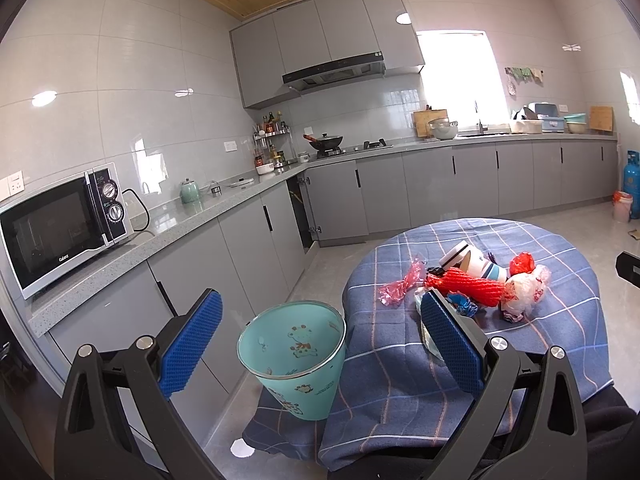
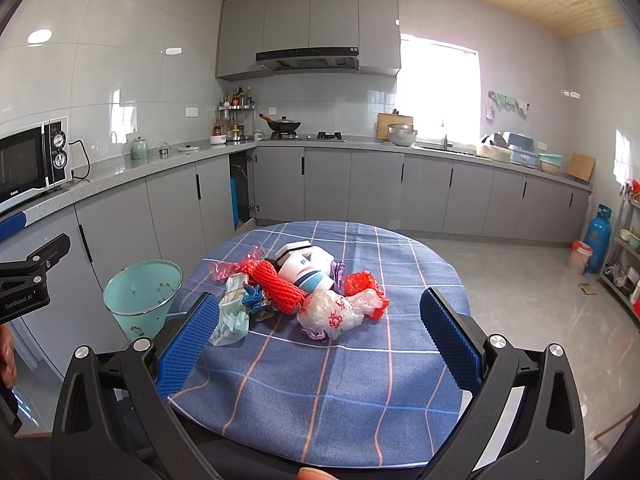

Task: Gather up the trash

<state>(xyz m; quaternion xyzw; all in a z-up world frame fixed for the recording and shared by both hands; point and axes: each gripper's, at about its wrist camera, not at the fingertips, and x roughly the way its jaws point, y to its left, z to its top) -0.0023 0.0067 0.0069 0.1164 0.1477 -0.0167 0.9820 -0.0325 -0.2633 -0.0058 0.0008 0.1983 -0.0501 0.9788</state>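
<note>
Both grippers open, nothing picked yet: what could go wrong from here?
1. The teal bucket-shaped bin stands on the floor beside the blue checked tablecloth, apart from the trash; dropped pieces may miss it.
2. The red foam net sleeve lies tangled among the clear plastic bags, so a grab may drag neighbours off the table.

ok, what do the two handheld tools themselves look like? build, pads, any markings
Both match: the left tool and right tool each have black plastic angular linkage arms with triangular cutouts and silver round pivot bolts. Each finger carries a blue rubber pad with a fine waffle texture. Seen from the right wrist camera, the left tool's black body carries white "GenRobot.AI" lettering. No cables visible.
</note>
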